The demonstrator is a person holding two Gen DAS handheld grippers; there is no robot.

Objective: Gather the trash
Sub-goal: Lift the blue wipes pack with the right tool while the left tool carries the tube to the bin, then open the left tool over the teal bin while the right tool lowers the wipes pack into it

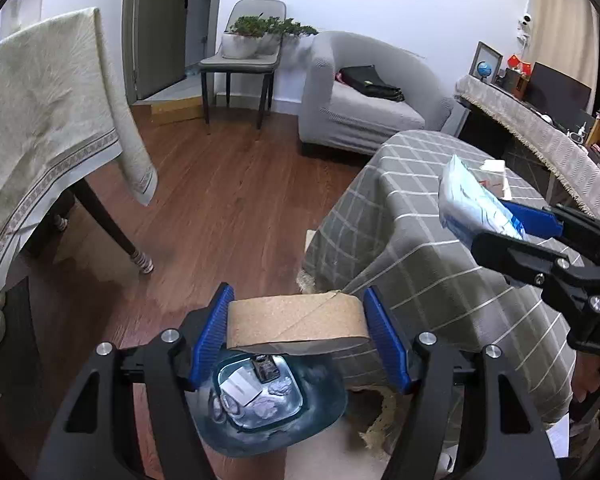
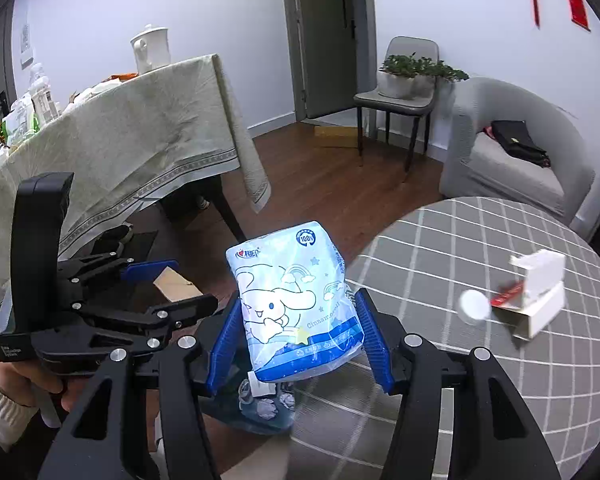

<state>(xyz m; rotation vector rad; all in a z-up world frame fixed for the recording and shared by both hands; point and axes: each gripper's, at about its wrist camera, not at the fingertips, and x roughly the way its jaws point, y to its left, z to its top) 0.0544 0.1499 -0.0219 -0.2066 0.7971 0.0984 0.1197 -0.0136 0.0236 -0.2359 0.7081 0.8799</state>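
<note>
Left gripper: blue pads clamped on either end of a cardboard tape roll, roll held flat-side forward, directly above the bin.
Right gripper: clamped on a blue-and-white tissue pack with a cartoon dog print; pack stands upright between the pads, top tilted slightly left.
Trash bin: on the floor just beside the round table, lined with a dark blue-green bag; crumpled paper, a white slip and a small dark item already inside. Also seen under the tissue pack in the right wrist view.
Round table: grey check cloth; a small white carton with red print and a white round lid lie on it, blurred.
Grippers relative: left one sits lower and to the left of the right one, apart, both near the table edge.
Background: dining table with a pale green cloth, grey armchair, chair carrying a potted plant, wooden floor.
</note>
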